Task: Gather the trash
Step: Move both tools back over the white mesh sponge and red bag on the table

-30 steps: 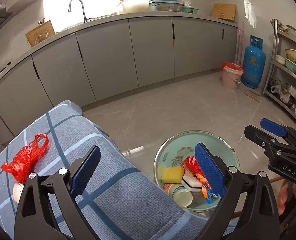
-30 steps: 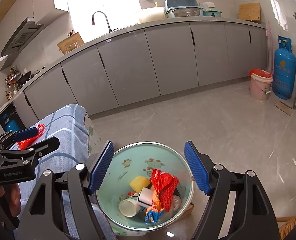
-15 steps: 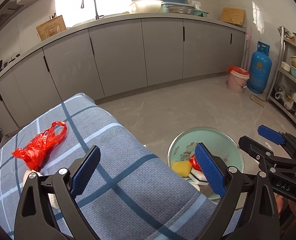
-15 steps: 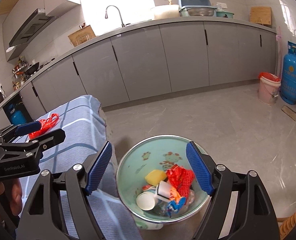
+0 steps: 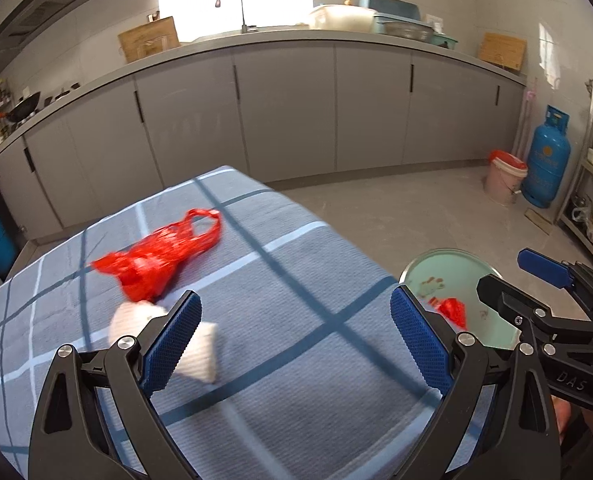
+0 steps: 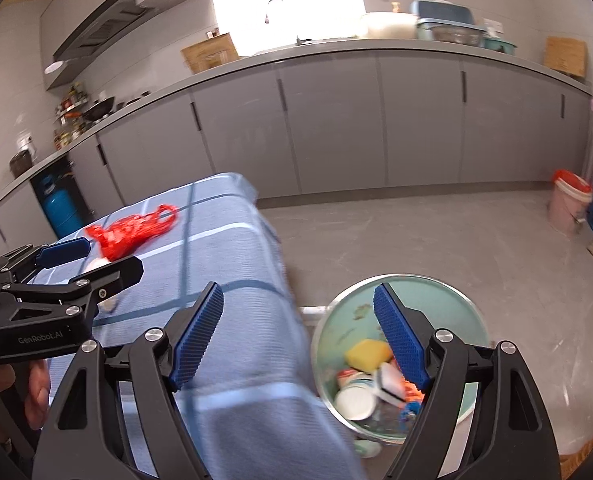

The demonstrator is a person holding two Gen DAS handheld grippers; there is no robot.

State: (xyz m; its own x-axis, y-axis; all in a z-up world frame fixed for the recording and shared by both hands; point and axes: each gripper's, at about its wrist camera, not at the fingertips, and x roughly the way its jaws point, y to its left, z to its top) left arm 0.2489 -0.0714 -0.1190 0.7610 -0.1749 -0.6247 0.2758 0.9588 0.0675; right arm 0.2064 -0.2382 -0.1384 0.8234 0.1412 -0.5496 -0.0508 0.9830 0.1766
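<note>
Item 1. Left hand-held gripper (image 5: pixel 296 340): jaws wide apart, holding nothing. Over the last second its view swung from the basin to the cloth-covered counter (image 5: pixel 296 400), so that the remaining trash came between and ahead of its fingers.

Item 2. Right hand-held gripper (image 6: pixel 298 336): jaws wide apart, empty, poised above the counter's edge and the basin (image 6: pixel 456 292); it drifted leftward with the other.

Item 3. Red bag (image 5: pixel 160 256): lay crumpled on the counter, well ahead of the left gripper, not yet collected.

Item 4. White cup (image 5: pixel 160 340): lay on its side just beside the bag, partly behind the left finger; blurred, so identity uncertain.

Item 5. Basin: stood low beside the counter, already holding a sponge (image 6: pixel 368 354), a cup and wrappers.

Assessment: one deposit appeared complete; the turn back suggested the next pickup, probably the white cup or the bag.
</note>
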